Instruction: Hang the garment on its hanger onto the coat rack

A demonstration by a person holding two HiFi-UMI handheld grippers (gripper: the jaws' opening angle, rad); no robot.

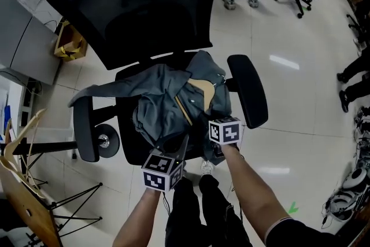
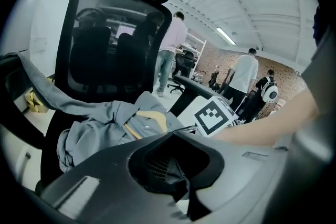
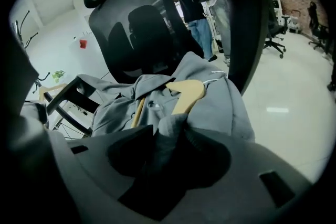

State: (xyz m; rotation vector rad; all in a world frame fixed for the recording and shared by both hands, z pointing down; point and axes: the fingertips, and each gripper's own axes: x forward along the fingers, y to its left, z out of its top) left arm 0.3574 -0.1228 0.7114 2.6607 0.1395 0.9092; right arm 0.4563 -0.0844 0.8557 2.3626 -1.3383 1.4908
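Garment [image 1: 162,95]: heaped on chair [image 1: 150,14], sleeve trailing left.
Hanger [image 1: 200,88]: flat, axis slanting across seat.
Left gripper [image 2: 176,170]: clamping garment fold.
Right gripper [image 3: 157,160]: jaws spread, fold between.

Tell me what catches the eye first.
A crumpled grey-blue jacket with a wooden hanger inside lies on the seat of a black mesh office chair, centre of the head view. The left gripper and right gripper reach at its near edge; a wooden coat rack stands lower left.

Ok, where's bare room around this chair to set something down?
The tiled floor beyond the right-hand armrest is bare. The seat is crowded: garment and hanger fill most of it. Left, the coat rack crowds the floor.
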